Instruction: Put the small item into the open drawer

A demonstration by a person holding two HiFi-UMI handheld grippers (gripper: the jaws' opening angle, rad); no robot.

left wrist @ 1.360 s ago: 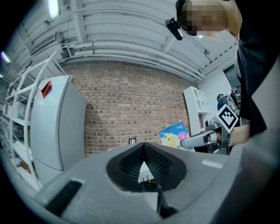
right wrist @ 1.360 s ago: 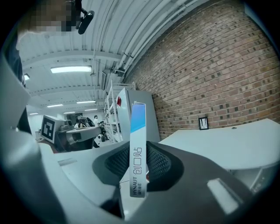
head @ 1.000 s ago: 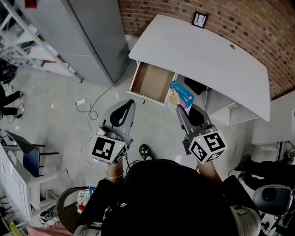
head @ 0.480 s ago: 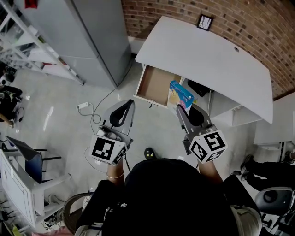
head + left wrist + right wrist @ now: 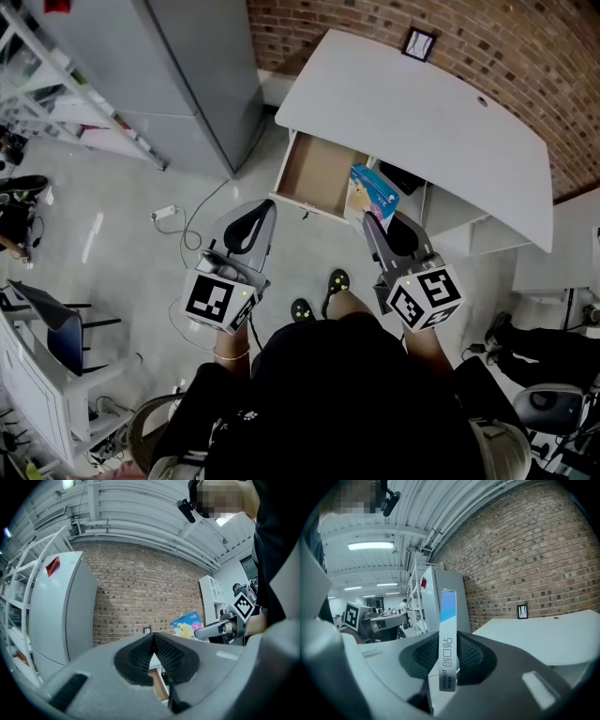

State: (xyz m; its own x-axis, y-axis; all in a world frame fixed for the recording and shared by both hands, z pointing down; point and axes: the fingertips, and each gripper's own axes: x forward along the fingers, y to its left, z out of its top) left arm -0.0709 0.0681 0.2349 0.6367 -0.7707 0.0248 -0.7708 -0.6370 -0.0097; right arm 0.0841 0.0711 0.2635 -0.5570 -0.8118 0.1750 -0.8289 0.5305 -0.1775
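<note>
A flat blue and white box point(image 5: 371, 194) stands upright in my right gripper point(image 5: 373, 223), which is shut on its lower end. The right gripper view shows the box edge-on point(image 5: 446, 634) between the black pads. It hangs just right of the open drawer point(image 5: 317, 169), a brown-bottomed tray pulled out from under the white desk point(image 5: 422, 108). My left gripper point(image 5: 260, 212) is shut and empty, below and left of the drawer front. In the left gripper view the tips point(image 5: 153, 636) meet, and the box point(image 5: 187, 624) shows to their right.
A tall grey cabinet point(image 5: 187, 75) stands left of the desk. A small framed picture point(image 5: 419, 43) sits at the desk's back edge against the brick wall. A cable point(image 5: 187, 225) lies on the floor. The person's feet point(image 5: 333, 281) are below the drawer. A chair point(image 5: 56, 328) is at far left.
The person has stepped forward, so a foot now shows and the drawer and desk sit slightly nearer. Both grippers keep their pose, and the right one still holds the box.
</note>
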